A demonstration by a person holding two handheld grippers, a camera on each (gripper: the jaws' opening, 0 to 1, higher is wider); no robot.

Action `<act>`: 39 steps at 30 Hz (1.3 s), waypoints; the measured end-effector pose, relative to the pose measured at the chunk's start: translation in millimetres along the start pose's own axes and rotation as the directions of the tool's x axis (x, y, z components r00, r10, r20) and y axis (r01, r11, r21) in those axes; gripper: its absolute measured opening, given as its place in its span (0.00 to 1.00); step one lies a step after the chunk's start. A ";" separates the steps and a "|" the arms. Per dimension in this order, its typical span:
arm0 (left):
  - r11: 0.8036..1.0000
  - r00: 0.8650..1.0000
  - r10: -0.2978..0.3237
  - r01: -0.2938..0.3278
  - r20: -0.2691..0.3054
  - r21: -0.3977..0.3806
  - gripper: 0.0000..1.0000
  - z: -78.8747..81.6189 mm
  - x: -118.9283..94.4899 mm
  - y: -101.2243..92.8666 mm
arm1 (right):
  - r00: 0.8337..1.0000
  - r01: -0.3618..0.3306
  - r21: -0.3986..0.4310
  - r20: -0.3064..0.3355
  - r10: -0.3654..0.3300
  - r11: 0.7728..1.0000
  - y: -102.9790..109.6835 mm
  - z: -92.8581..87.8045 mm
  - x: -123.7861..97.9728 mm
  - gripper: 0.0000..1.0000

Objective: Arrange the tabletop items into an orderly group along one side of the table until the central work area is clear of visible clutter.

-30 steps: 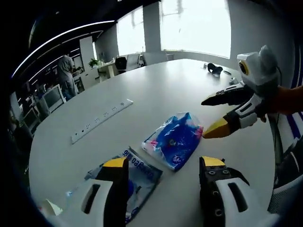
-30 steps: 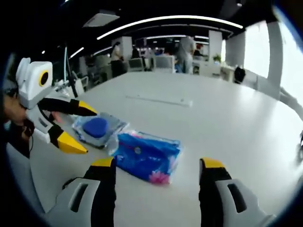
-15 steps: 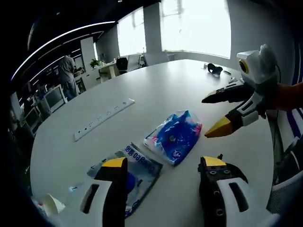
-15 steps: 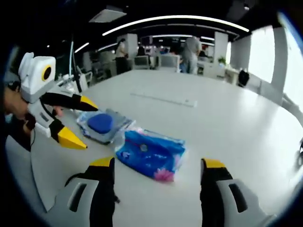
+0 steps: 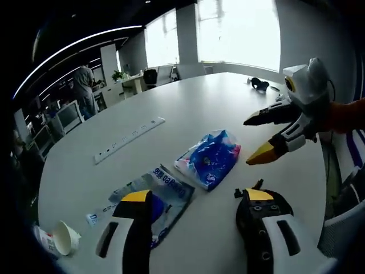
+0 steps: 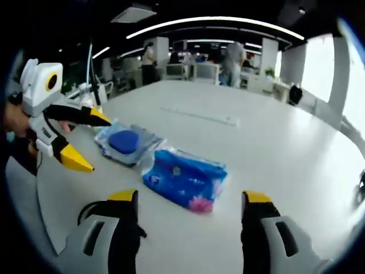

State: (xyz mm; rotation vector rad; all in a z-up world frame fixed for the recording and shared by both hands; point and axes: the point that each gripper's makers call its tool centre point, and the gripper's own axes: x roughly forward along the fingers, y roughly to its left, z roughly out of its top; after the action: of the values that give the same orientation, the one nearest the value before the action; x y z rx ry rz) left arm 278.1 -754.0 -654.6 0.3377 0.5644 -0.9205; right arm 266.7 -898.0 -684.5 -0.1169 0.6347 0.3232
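While both tongs (image 5: 194, 202) (image 6: 188, 197) have drawn back open and empty, blue tissue pack (image 5: 207, 160) and clear pouch (image 5: 154, 197) remain mid-worktop (image 5: 188, 108), unarranged.

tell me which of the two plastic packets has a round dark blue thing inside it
The flat clear packet, lying nearest the left gripper. The other, a puffy blue printed packet, shows no such disc.

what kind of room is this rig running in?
Most likely an open-plan office, at a meeting table. A large white table carries a long power strip; behind it stand desks with monitors, an office chair by big windows, and people standing under ceiling strip lights.
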 end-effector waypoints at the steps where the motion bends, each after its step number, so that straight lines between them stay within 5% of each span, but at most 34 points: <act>1: 1.000 1.000 0.000 0.000 -0.002 0.002 0.62 -1.6 -1.3 -0.1 | 1.000 0.000 0.006 -0.003 0.000 1.000 -0.6 -1.0 1.2 0.71; 39: 0.998 0.999 0.031 -0.032 -0.026 -0.049 0.58 -21.1 -11.5 17.1 | 0.994 0.030 0.061 -0.110 -0.023 0.998 -12.1 -35.2 52.2 0.59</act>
State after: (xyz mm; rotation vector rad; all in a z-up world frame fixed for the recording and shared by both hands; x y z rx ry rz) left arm 280.1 -726.1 -664.1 0.3136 0.6023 -0.8717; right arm 290.5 -903.1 -743.8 -0.0831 0.7504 0.2720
